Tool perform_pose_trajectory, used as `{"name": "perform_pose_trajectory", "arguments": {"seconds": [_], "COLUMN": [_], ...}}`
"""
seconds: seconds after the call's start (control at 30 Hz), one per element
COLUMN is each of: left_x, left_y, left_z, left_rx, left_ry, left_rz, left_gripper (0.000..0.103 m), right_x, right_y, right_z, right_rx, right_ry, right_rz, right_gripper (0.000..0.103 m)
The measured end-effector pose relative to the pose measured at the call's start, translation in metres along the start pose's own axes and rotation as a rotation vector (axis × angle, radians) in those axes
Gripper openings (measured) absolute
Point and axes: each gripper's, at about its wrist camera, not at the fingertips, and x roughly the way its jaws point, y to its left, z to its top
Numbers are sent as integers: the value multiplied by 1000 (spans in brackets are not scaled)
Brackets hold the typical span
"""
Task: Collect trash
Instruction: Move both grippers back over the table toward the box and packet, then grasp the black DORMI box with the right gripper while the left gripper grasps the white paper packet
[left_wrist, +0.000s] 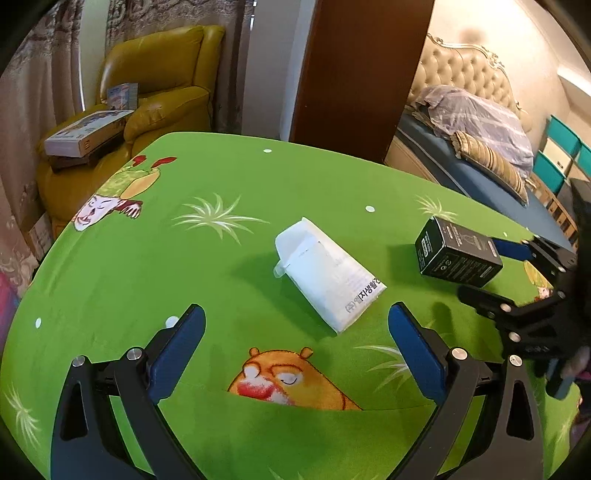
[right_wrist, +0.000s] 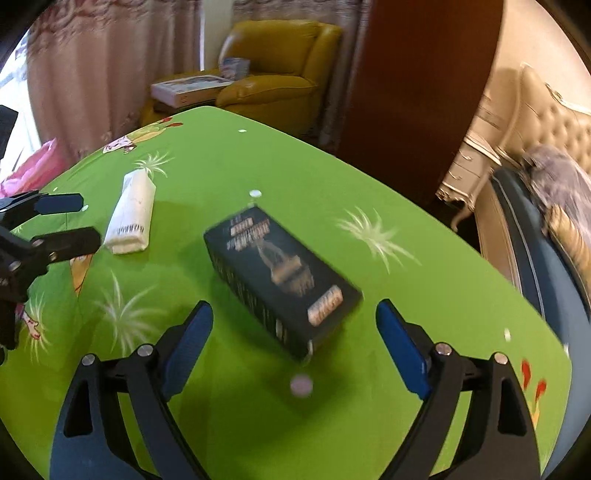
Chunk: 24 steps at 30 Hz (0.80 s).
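A: The table (left_wrist: 229, 173), under its green cartoon cloth, is carrying both pieces of trash. The black box (right_wrist: 280, 273) is lying flat near the middle, directly ahead of the right gripper (right_wrist: 295, 325), whose fingers are standing spread wide with nothing between them. The box's near end is sitting just short of the gap.

B: And the other side?

A: The left gripper (left_wrist: 297, 325) is likewise standing spread and empty. The white carton (left_wrist: 327, 273) is lying on its side just ahead of it, angled across the line of approach, its printed end nearest the right-hand finger.

B: What is likely to fail here?

A: The right wrist view is blurring, so alignment is uncertain. The box is lying diagonal to the fingers; closing on a corner would probably spin it or push it away. The carton looks light and partly flattened, so it may crumple or slide on the cloth.

B: Is anything obstructing?

A: The two grippers are working near each other, so their paths could cross. A small pale disc (right_wrist: 301, 386) is lying on the cloth below the box. No bin is showing in either view. The yellow armchair (left_wrist: 159, 85) and bed (left_wrist: 480, 155) are standing well apart from the work.
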Motion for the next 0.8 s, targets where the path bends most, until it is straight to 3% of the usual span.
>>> {"name": "perform_pose_trajectory", "arguments": {"seconds": [0.17,0.2,0.23,0.3,0.37,0.53,0.7,0.73,0.8], "left_x": [-2,-2,0,4,8,22,44,48,48], "left_y": [-3,-5,-8,-12,-19,-33,-35,-34,-37], "left_z": [2,3,5,8,11,20,26,25,22], "left_rx": [-7,-5,0,2,8,16,40,44,101], "left_ry": [-14,-17,-16,-10,-11,-3,54,67,60], "left_rz": [23,28,34,30,36,60,103,97,77], "left_gripper": [94,94,94,94,94,94,93,87,60], "right_x": [13,12,11,5,-8,-35,-54,-56,-60], "right_y": [2,2,2,1,-3,-6,-8,-7,-4], "right_z": [15,14,12,5,-4,-34,-60,-63,-67], "right_rx": [-53,-51,-49,-33,3,86,191,202,213], "right_ry": [3,-1,-7,-11,-23,-27,-60,-64,-73], "right_rz": [40,54,71,56,58,-9,16,24,35], "right_gripper": [87,81,63,49,42,40,40,40,40]}}
